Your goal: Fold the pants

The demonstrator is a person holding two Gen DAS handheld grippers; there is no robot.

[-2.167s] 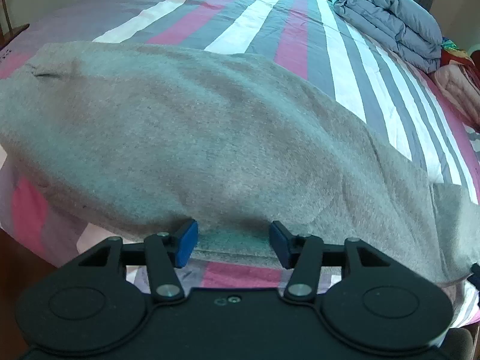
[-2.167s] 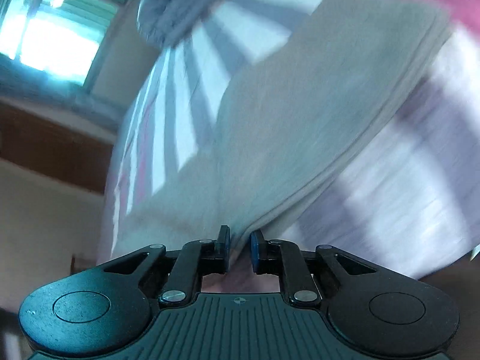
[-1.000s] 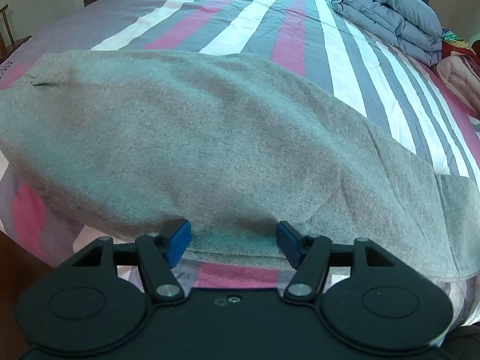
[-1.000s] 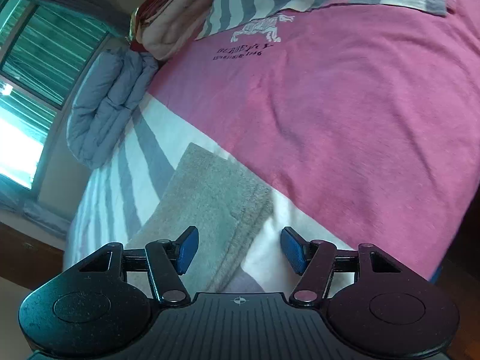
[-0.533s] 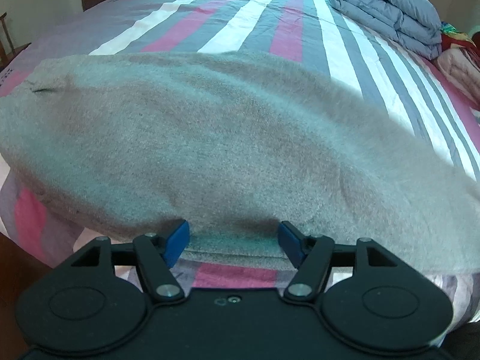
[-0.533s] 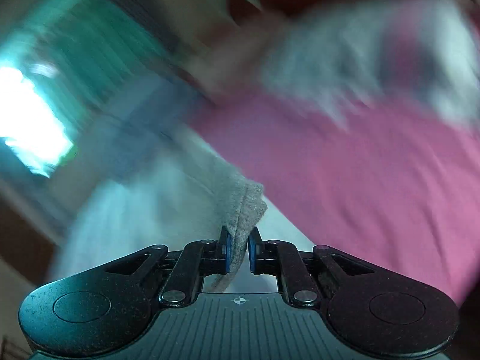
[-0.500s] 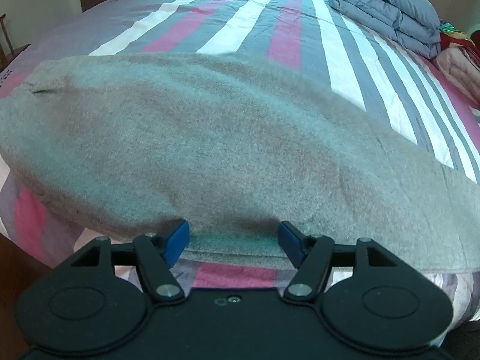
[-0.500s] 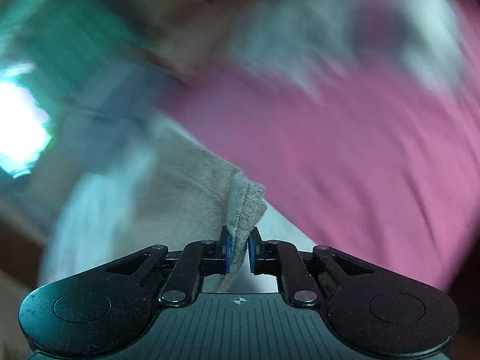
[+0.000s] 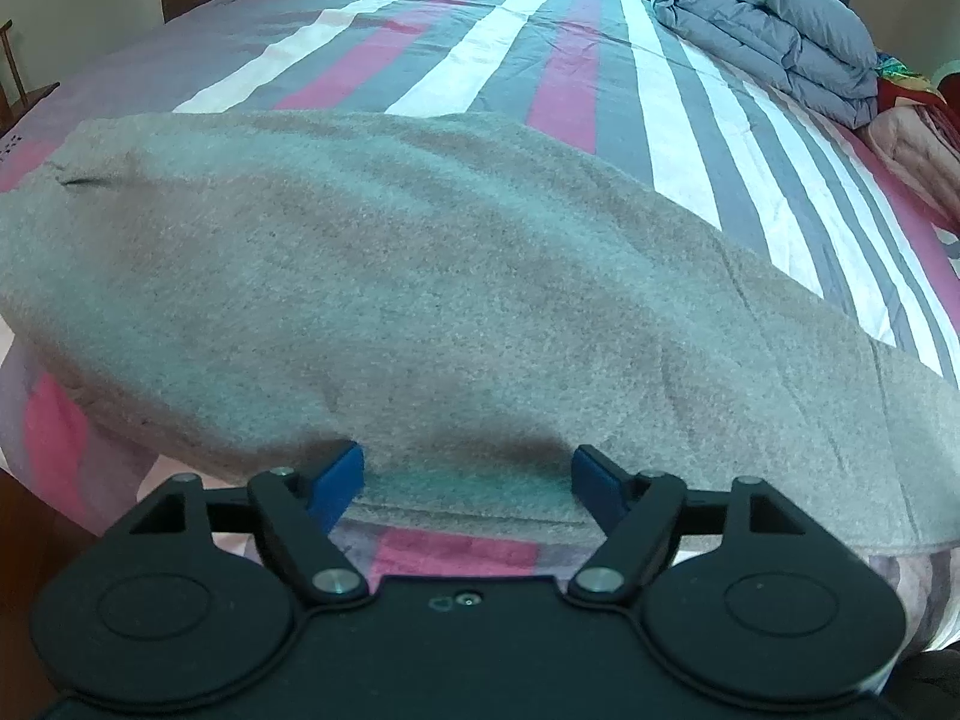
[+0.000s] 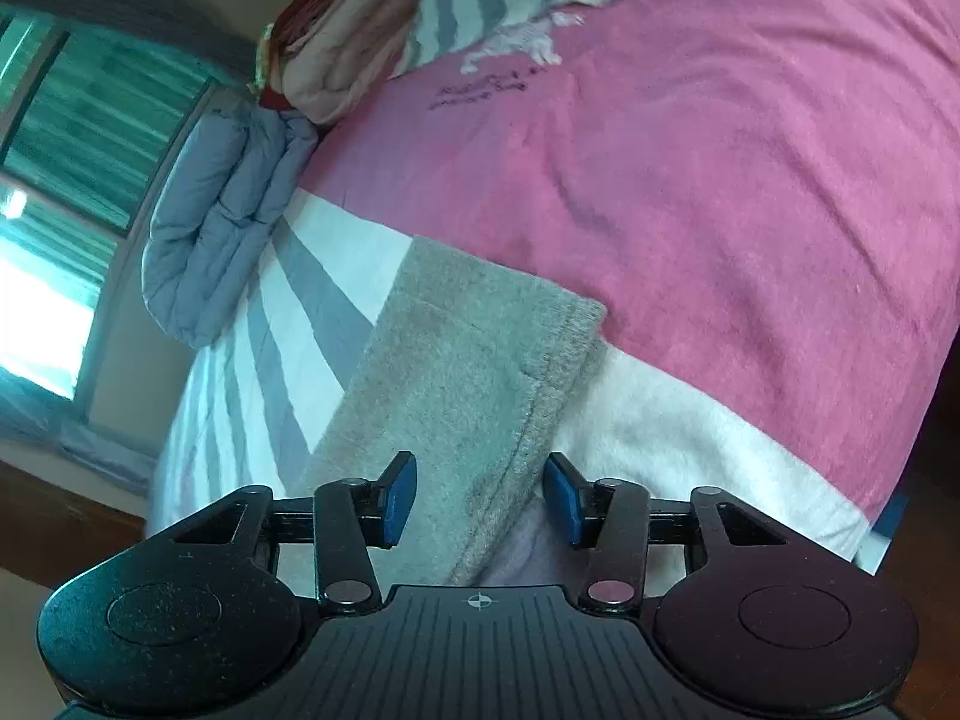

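The left gripper (image 9: 467, 480) stands with its blue pads (image 9: 339, 483) wide apart and has just been opening; the near hem of the grey pants (image 9: 420, 300) lies between them, with neither pad pressing on the cloth. The right gripper (image 10: 479, 497) has its jaws parted too, after closing and then opening again. The cuffed end of the pants (image 10: 474, 384) lies between its pads (image 10: 399, 495) with a gap on both sides.

The pants lie flat along the near edge of the bed (image 9: 540, 48), on its striped cover of grey, white and pink. They are thick, fuzzy grey cloth, folded lengthwise, with a short dark slit near the left end. At the far right corner sits a folded grey-blue duvet (image 9: 768, 30), with pinkish bedding (image 9: 918, 144) just beside it. Nothing lies on the pants.
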